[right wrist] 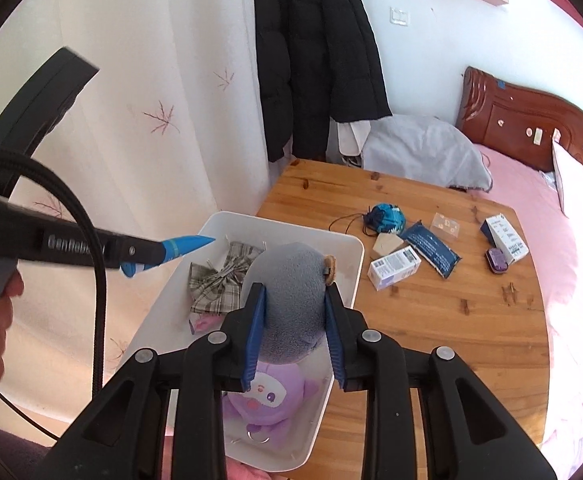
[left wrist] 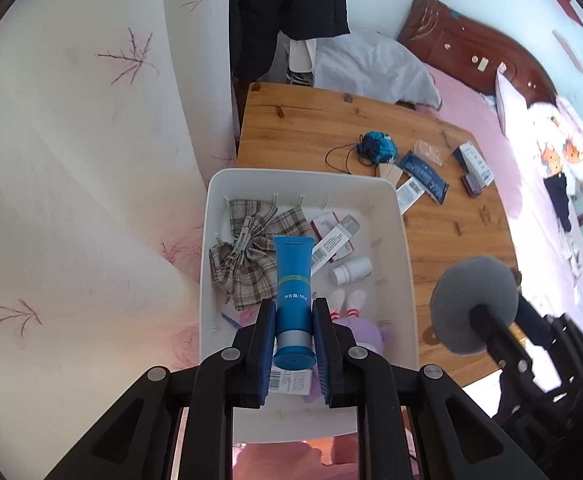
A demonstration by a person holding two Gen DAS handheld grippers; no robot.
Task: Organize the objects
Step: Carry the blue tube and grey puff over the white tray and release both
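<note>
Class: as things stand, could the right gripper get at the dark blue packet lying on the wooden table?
Probably not yet: the right gripper has its jaws shut on a grey plush toy. The dark blue packet itself lies uncovered on the wooden table.

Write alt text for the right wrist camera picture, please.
The right gripper clamps a grey plush toy above a white bin holding a purple plush and plaid bow. The left gripper carries a blue tube; small boxes litter the wooden table.
</note>
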